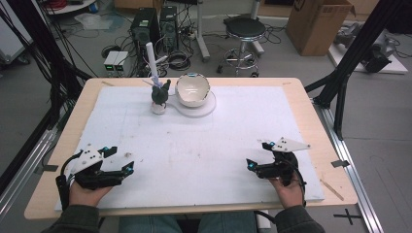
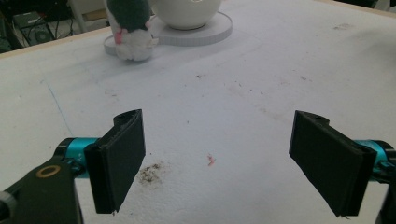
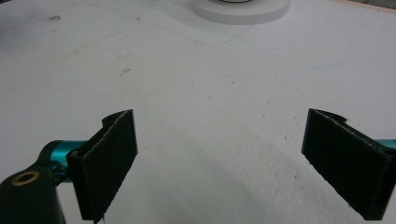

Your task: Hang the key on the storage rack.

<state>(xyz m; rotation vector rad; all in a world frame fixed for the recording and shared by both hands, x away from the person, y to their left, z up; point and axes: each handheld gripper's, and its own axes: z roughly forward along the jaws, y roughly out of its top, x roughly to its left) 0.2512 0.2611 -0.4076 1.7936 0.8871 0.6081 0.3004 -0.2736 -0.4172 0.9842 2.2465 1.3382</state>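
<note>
Hidden/cut off: in the left gripper view the plush toy is cropped at top edge, only lower green body and white base visible; bowl also cropped, underside only. In the right gripper view the round white disc is cut by the top edge; what sits on it can't be told from there. In the high view the toy is small, details unclear; a white stick rises from behind it, attachment can't be told.

Containers: white bowl sits on the round white disc, tilted, opening facing the viewer. Interior looks empty.

Positions, high view, clock-face from table centre:
- Toy approx. 11 o'clock, just beside the bowl, on its left.
- Bowl and disc approx. 12 o'clock.
- Left gripper approx. 8 o'clock, resting on the white foam sheet, held by left hand.
- Right gripper approx. 4 o'clock, held by right hand.

Gripper state: left gripper jaws spread wide, nothing between them, bare sheet w/ a dark smudge and a small red mark below. Right gripper jaws likewise wide apart, holding nothing. Both are well apart from toy and bowl
</note>
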